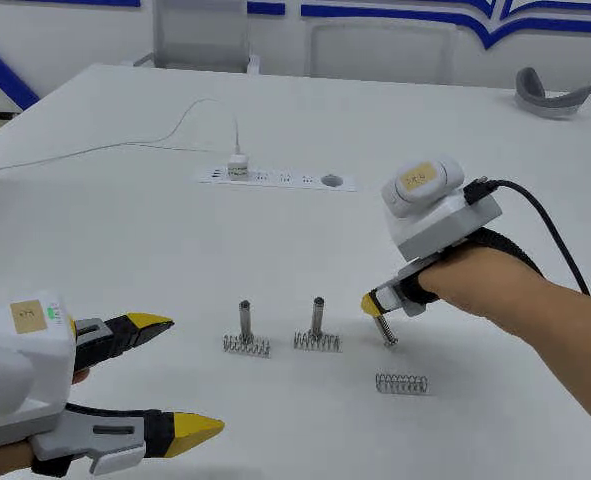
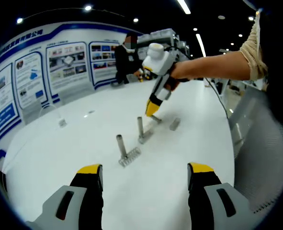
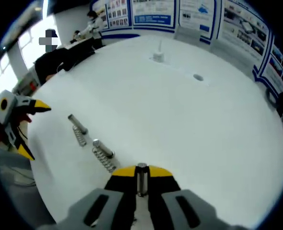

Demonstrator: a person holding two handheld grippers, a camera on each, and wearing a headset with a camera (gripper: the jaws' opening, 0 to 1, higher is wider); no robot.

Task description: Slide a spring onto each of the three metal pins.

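White tabletop stretches across the head view, with a flat white power strip lying far back on it. Near the middle a short grey metal pin stands upright with a coiled wire spring lying flat at its foot, and a second pin just to its right has a second spring lying the same way. The right gripper pinches a third pin, tilted, its lower end at the table, and a third spring lies loose near it. The left gripper hovers at the near left edge with its yellow-tipped jaws spread wide and nothing between them. From the left gripper view, the left gripper gapes towards both standing pins, and beyond them the right gripper points down beside the third spring. The right gripper view shows the right gripper clamped on the third pin, with the second pin, the second spring and the left gripper off to the left.
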